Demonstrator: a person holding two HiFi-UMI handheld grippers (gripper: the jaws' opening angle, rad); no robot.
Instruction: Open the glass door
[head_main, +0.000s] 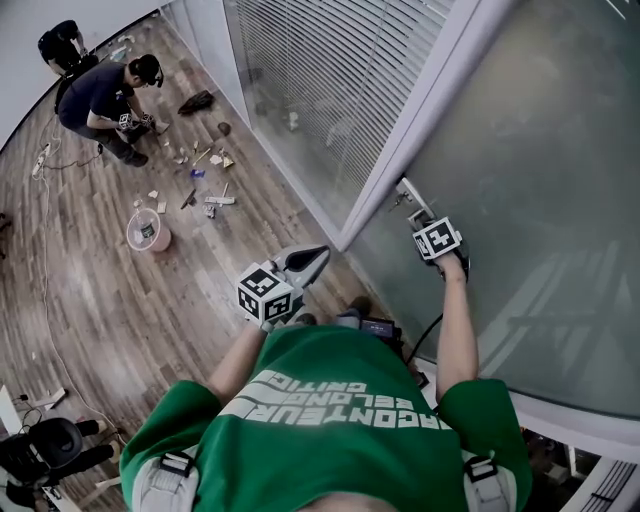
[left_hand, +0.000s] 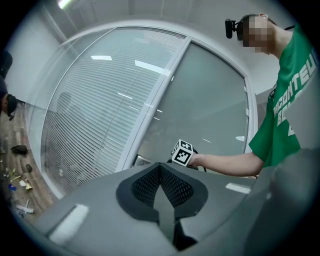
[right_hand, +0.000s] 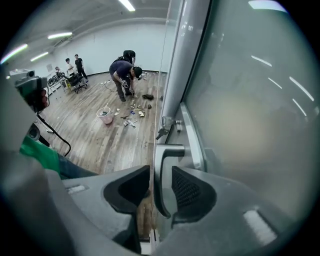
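Observation:
The frosted glass door (head_main: 520, 180) stands at the right, hung in a pale metal frame (head_main: 400, 140). Its silver lever handle (right_hand: 167, 149) hangs down between the jaws of my right gripper (right_hand: 161, 172), which stands open around it, with a thin gap on the left side. In the head view that right gripper (head_main: 415, 205) points steeply down at the handle (head_main: 405, 190), its marker cube just below. My left gripper (head_main: 315, 258) hovers in front of the door frame, apart from it, shut on nothing. In the left gripper view its pads (left_hand: 160, 167) meet in a point.
A glass wall with blinds (head_main: 320, 80) runs left of the door. On the wooden floor a person (head_main: 105, 100) crouches over scattered tools (head_main: 205, 190) next to a pink bucket (head_main: 148, 230). Camera gear (head_main: 50, 445) and a cable lie at the lower left.

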